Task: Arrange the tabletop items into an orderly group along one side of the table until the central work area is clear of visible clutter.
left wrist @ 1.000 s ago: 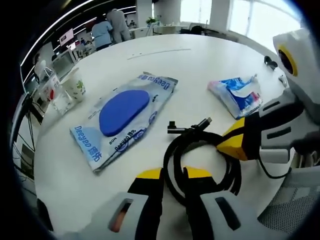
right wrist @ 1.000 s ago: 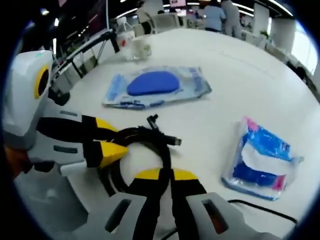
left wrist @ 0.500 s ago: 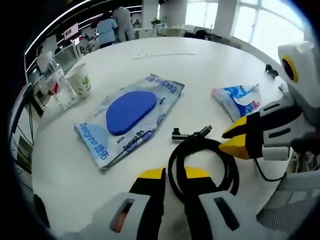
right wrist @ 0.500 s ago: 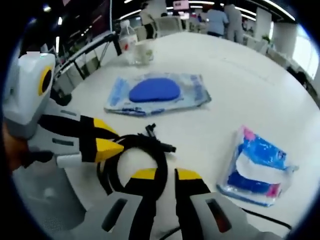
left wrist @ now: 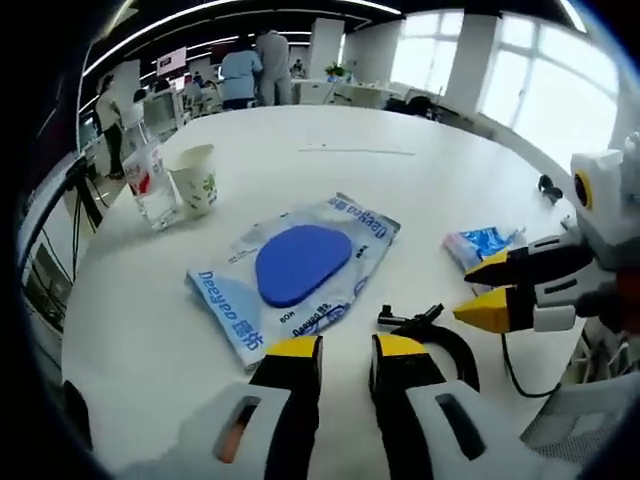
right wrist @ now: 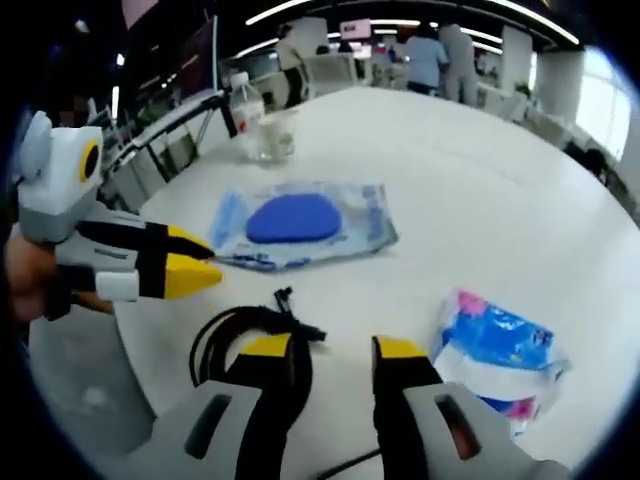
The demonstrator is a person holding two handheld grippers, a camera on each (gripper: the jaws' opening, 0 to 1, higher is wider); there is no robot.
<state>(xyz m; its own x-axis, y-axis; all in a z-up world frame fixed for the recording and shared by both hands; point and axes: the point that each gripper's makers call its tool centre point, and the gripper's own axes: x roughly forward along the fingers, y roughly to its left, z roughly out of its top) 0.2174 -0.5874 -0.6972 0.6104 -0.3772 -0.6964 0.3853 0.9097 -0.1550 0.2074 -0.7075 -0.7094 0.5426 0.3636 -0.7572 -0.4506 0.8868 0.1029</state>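
A black coiled cable (left wrist: 447, 338) lies on the white table (left wrist: 300, 130), just right of my left gripper (left wrist: 345, 352), which is open with nothing between its jaws. In the right gripper view the coiled cable (right wrist: 232, 330) sits just left of my right gripper (right wrist: 335, 350), also open and holding nothing. A clear packet with a blue oval pad (left wrist: 298, 264) lies mid-table, and a blue tissue pack (left wrist: 482, 245) lies further right. The right gripper (left wrist: 483, 290) reaches in from the right, near the cable. The left gripper (right wrist: 205, 262) comes in from the left, above the cable.
A paper cup (left wrist: 197, 178) and a clear bottle (left wrist: 150, 185) stand near the table's left edge. A small black item (left wrist: 545, 183) lies at the far right edge. In the right gripper view, the pad packet (right wrist: 300, 222) and tissue pack (right wrist: 500, 350) flank open tabletop. People stand beyond the table.
Both grippers were shut on the cable a second ago. They have let go and drawn back and up. The cable now rests loose on the table.
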